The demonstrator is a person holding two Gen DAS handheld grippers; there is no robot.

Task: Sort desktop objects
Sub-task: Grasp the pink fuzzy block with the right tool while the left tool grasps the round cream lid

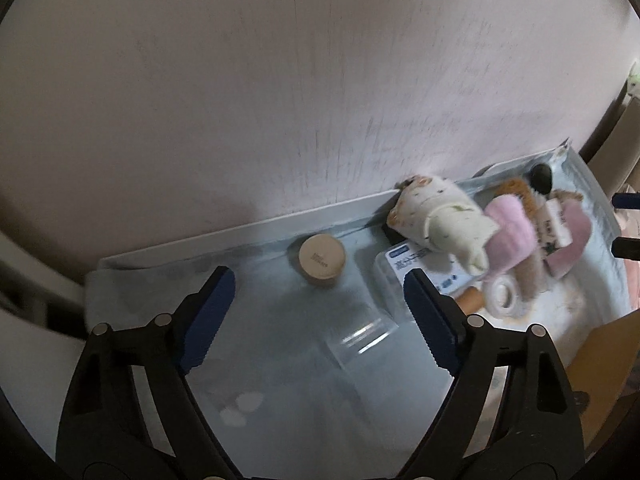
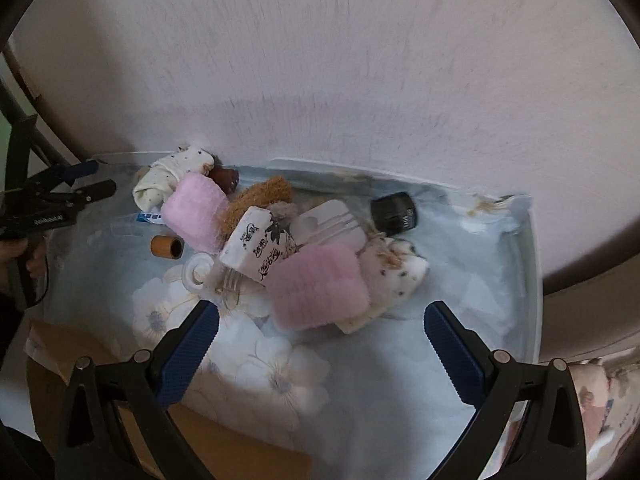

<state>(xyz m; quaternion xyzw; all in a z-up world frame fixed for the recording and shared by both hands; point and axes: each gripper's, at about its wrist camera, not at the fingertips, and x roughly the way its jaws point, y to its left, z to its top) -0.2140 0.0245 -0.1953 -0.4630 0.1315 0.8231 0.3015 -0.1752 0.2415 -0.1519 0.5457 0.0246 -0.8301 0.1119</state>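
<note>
Left gripper [image 1: 320,300] and right gripper [image 2: 322,336]: jaws wide apart, empty. Tissue pack [image 2: 258,246] lies between two pink cloths; wooden-lidded jar [image 1: 322,260] well left.

You've got a scuffed, pale pinkish wall [image 2: 320,60] right behind the desk, a light-blue floral cloth [image 2: 280,376] covering the top, and pretty dim, soft lighting overall.

Both wrist views look down, close, sharing the pink roll [image 1: 510,222] pile.
</note>
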